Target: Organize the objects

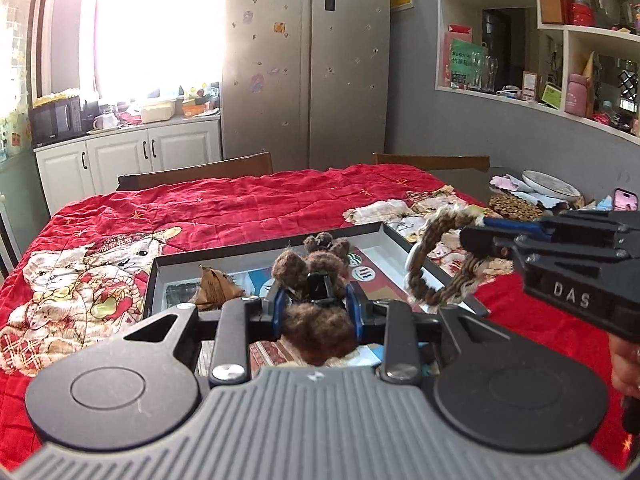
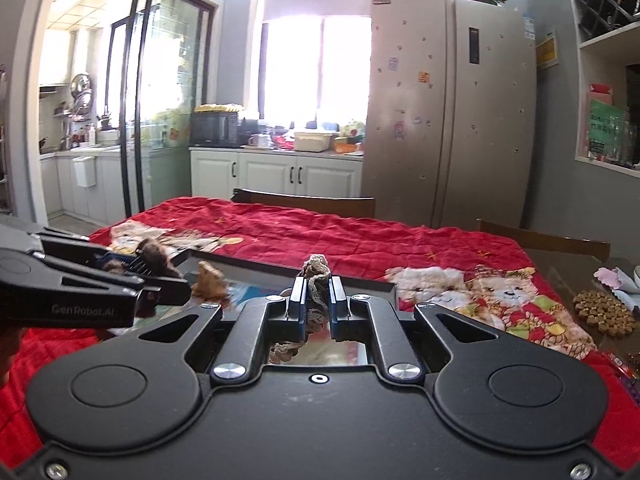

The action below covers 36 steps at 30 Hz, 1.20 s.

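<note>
1. Red quilted cloth [image 1: 248,204] with teddy-bear prints covers the table, and a shallow black tray [image 1: 280,246] lies on it toward the near edge.
2. We see a brown crumpled wrapper [image 1: 218,286] lying in the tray's left part, on printed sheets.
3. Toward the table's right edge sit a round beaded mat [image 2: 604,312], a white plate [image 1: 550,186] and a phone [image 1: 625,199], well apart from the tray.
4. Two wooden chair backs stand along the far edge; a fridge [image 2: 452,108] and white cabinets lie beyond.
5. Our left gripper [image 1: 318,312] hangs over the tray, tilted downward, its blue pads clenched on a brown fuzzy paw-shaped toy [image 1: 316,272].
6. Our right gripper [image 2: 316,300] hangs over the tray's right rim, its jaws pressed tight on a braided rope ring [image 1: 442,258], which dangles clear of the cloth.
7. Both grippers point toward the far edge, side by side, near each other but apart.
</note>
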Tool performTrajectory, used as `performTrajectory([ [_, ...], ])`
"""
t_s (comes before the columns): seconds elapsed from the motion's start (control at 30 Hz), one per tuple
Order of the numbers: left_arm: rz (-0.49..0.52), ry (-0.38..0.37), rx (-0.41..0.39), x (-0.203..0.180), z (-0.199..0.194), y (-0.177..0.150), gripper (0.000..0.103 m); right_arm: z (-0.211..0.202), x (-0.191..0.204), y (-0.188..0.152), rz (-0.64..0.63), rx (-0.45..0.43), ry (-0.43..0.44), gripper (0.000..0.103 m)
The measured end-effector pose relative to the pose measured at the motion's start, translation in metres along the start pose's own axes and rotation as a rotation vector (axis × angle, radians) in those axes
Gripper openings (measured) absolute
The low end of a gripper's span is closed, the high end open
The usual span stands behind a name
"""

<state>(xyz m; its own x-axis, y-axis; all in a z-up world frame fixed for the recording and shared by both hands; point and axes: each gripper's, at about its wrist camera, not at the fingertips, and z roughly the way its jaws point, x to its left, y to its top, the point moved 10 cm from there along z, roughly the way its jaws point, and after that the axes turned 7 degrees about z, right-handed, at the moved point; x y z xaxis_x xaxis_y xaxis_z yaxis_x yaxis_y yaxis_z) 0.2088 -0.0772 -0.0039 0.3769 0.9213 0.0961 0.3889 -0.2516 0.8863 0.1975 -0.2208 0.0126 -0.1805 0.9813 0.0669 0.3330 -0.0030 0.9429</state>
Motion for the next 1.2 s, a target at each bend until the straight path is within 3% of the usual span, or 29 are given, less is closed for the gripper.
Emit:
performTrajectory([
  [0.7,-0.05,0.061,0.064,0.023,0.079,0.018,0.036,0.104,-0.042,0.003,0.071,0.073,-0.092,0.011],
  [1.2,-0.055,0.088,0.116,0.03,0.125,0.007,0.036,0.152,-0.068,-0.007,0.191,0.117,-0.087,0.011],
])
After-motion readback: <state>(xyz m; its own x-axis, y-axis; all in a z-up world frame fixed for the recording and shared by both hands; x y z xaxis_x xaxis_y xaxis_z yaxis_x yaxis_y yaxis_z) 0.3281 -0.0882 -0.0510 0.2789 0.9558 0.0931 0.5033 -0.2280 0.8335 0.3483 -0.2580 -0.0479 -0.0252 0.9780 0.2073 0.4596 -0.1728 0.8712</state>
